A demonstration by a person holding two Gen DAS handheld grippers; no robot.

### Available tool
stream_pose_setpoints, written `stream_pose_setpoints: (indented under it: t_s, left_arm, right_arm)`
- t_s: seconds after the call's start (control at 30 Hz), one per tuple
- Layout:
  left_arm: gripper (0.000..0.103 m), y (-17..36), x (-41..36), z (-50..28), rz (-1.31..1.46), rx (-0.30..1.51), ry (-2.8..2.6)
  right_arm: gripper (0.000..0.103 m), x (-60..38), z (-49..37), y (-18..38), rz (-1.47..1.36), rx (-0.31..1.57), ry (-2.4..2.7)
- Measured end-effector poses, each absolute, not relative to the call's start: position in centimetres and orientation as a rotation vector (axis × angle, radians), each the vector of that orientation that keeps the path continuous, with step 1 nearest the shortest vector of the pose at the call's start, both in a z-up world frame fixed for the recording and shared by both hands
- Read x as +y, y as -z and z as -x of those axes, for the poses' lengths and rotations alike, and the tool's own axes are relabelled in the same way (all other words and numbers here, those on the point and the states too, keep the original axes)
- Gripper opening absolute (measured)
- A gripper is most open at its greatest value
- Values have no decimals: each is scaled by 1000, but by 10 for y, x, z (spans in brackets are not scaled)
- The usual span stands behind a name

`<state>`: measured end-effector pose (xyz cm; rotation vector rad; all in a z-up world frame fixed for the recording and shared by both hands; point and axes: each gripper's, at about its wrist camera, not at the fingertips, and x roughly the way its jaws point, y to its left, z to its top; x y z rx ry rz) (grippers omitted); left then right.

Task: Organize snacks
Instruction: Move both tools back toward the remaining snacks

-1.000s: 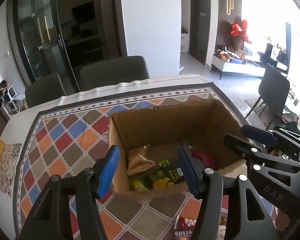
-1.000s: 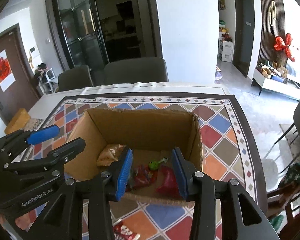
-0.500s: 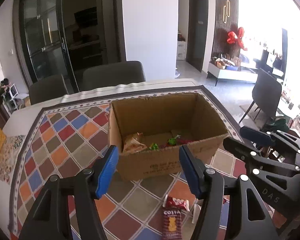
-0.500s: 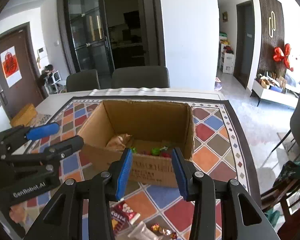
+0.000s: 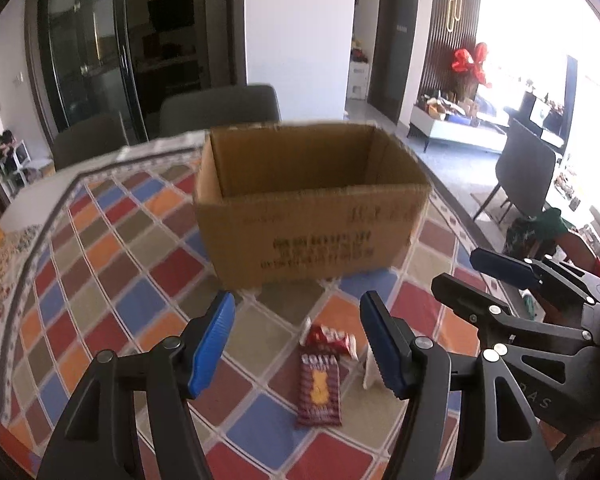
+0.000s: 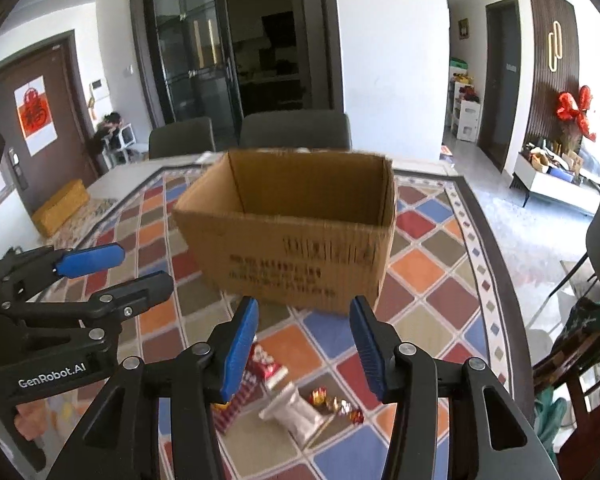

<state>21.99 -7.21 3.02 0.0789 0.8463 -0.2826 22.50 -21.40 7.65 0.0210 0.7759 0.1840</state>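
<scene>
Left wrist view: the left gripper (image 5: 298, 340) is seen with jaws spread wide and nothing held, above a dark red snack packet (image 5: 319, 390) and a smaller red packet (image 5: 330, 338) lying on the patterned counter (image 5: 100, 280). Right wrist view: the right gripper (image 6: 303, 344) is likewise held with jaws apart and empty, above a white pouch (image 6: 294, 412) and wrapped candies (image 6: 336, 402). An open cardboard box (image 6: 296, 236) is seen just beyond the snacks.
</scene>
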Motion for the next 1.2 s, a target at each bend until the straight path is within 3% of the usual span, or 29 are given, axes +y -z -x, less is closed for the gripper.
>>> stream_pose_setpoints:
  t_s: [0.8,1.2]
  left_arm:
    - [64,81,-88,-211,-118,1110,350]
    - [64,103,-93,-224,-148,1166,330]
  right_arm:
    - [49,-205,-205,10,107,1008,-263]
    - [49,-197,-219,38,199,1100,-339]
